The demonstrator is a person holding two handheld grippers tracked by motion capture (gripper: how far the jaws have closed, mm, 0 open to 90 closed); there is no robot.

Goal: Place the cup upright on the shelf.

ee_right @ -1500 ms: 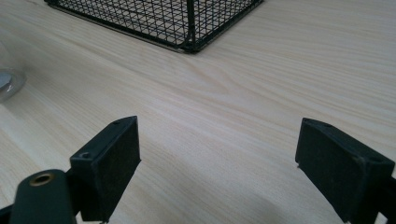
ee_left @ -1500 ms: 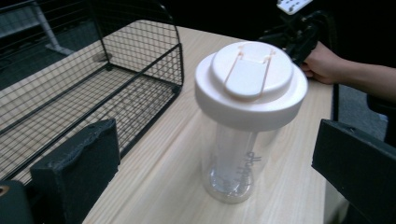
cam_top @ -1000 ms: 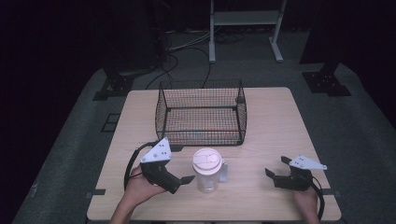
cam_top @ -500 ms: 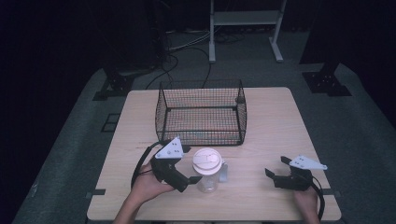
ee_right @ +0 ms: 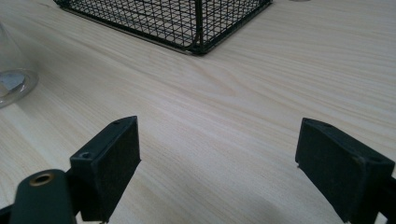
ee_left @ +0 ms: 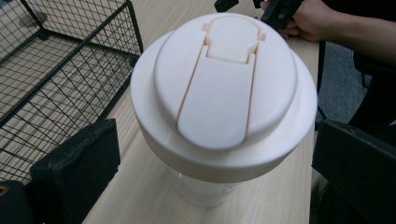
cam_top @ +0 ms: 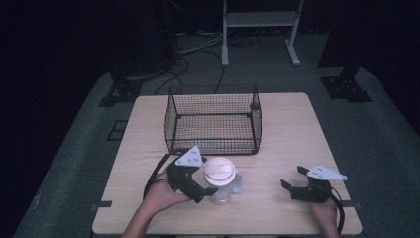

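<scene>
Since the earlier frame we bring our left gripper around the shaker bottle at lower centre, jaws apart; right gripper jaws apart too.

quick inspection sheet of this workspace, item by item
surface: light wooden table, bare wood between the things
job's things: clear bottle with white flip lid, upright near the front edge; black wire basket behind it, nothing in it
clutter: nothing seen
grippers: left tongs open, one jaw on each side of the bottle below the lid, contact cannot be told; right tongs open over bare wood, apart from the bottle
cables: a black cable loops from the left tongs; more lie on the floor behind the table
surroundings: dark room, grey floor, white frame legs at the back
</scene>
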